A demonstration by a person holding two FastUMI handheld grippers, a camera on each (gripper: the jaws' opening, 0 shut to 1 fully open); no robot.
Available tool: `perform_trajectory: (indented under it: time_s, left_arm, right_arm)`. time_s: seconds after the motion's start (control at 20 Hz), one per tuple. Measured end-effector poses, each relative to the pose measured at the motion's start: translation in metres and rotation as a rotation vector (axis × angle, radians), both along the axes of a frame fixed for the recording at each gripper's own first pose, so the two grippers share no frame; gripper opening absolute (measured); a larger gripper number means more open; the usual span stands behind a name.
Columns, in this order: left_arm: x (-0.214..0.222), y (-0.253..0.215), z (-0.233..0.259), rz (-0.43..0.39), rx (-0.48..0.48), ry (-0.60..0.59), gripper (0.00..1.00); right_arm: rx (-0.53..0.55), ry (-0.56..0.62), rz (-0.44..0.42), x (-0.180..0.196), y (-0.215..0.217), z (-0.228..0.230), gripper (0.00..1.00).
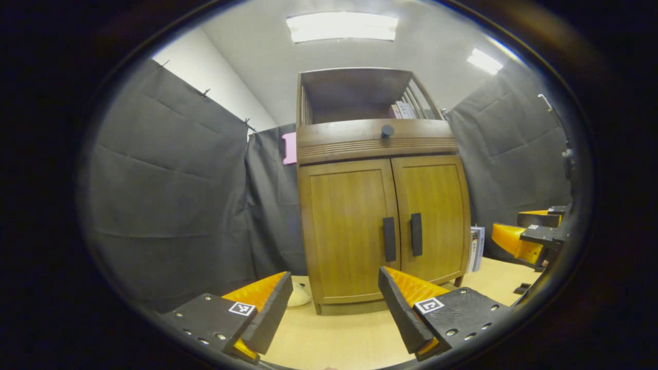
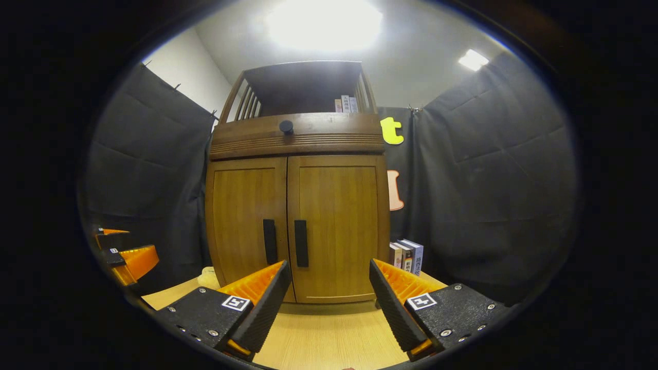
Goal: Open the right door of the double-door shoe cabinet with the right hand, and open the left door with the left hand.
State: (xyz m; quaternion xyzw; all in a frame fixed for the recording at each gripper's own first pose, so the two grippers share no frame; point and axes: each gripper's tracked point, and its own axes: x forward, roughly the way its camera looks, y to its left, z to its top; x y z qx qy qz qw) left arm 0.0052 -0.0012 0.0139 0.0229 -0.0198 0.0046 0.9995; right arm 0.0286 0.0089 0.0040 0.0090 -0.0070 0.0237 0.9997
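The shoe cabinet (image 1: pixel 383 205) stands on the counter (image 1: pixel 339 339) toward its back edge, against the black cloth wall, with both doors closed. The left door (image 1: pixel 347 231) and right door (image 1: pixel 434 221) meet at the middle, each with a dark upright handle beside the seam: the left handle (image 1: pixel 389 239) and the right handle (image 1: pixel 416 234). A round knob (image 1: pixel 387 131) sits on the band above the doors, and books (image 1: pixel 403 109) stand on the open shelf on top. More books (image 1: pixel 477 247) stand on the counter just beside the cabinet's right side.

The left tongs (image 1: pixel 334 308) hover in front of the left door, spread apart and holding nothing. The right tongs (image 2: pixel 329 303) hover in front of the right door, also spread apart and holding nothing.
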Motion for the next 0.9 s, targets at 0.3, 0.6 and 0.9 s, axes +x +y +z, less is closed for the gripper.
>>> perform_trajectory:
  time_s: [0.3, 0.6, 0.9]
  left_arm:
    - [0.003, 0.008, 0.002, 0.037, -0.007, 0.003, 1.0]
    - [0.005, 0.026, -0.009, 0.121, -0.016, 0.027, 0.96]
    - [0.003, 0.04, -0.007, 0.224, 0.004, 0.03, 1.0]
  right_arm:
    - [0.004, -0.013, 0.018, 0.057, 0.01, 0.011, 0.95]
    - [0.01, -0.035, 0.045, 0.107, 0.022, 0.019, 0.95]
    - [0.019, -0.024, 0.085, 0.166, 0.042, 0.015, 0.95]
